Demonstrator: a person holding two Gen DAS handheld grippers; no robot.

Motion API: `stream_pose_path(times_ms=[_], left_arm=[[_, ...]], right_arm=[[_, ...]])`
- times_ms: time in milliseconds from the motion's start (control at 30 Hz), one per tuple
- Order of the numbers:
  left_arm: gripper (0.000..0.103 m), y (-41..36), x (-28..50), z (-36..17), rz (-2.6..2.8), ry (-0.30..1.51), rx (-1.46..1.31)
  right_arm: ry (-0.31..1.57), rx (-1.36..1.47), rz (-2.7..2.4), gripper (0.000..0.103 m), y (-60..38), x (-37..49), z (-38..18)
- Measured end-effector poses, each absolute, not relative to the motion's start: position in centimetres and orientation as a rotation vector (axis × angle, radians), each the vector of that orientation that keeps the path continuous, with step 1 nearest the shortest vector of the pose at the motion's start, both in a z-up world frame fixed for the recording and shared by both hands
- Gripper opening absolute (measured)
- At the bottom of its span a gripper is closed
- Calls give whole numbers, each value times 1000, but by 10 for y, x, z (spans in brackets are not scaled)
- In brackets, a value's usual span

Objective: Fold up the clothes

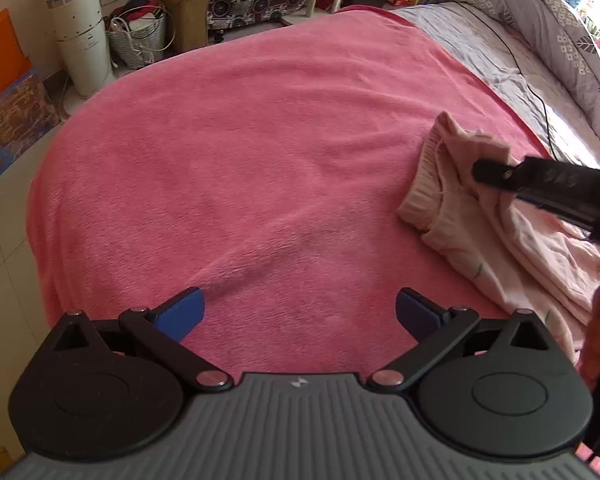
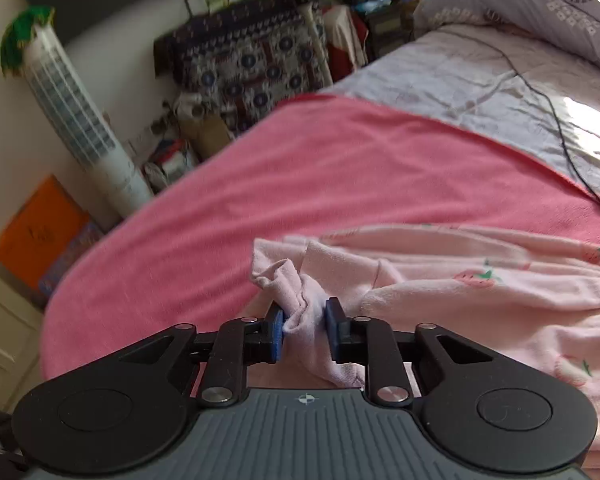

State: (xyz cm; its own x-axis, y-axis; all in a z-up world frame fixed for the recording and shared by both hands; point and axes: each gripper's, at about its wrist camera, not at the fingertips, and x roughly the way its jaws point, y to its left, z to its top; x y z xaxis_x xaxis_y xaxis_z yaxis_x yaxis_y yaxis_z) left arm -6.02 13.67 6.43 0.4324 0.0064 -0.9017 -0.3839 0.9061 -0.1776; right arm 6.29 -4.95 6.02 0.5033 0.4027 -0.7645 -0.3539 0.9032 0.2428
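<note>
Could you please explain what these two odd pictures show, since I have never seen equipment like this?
There is no robot here: a person holds a two-finger gripper in each hand, and each carries a wide-angle camera looking along its fingers. One picture comes from the left gripper, whose blue pads stand wide apart over a pink blanket spread on a bed, holding nothing. The other comes from the right gripper, whose pads pinch a bunched fold of a pale pink garment printed with strawberries. The left view also shows the right gripper from the side, over that garment. Beyond the blanket lie a grey sheet and a black cable.
</note>
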Motion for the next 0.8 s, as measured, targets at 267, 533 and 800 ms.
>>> stream_pose_path(times_ms=[267, 533, 800], left_arm=[[102, 151, -71, 63, 306, 1078, -401], [102, 103, -22, 89, 86, 946, -249], [102, 19, 49, 76, 13, 830, 114]], right_arm=[[934, 78, 663, 68, -94, 31, 92], [945, -38, 176, 69, -222, 50, 91], [984, -14, 72, 73, -266, 19, 33]])
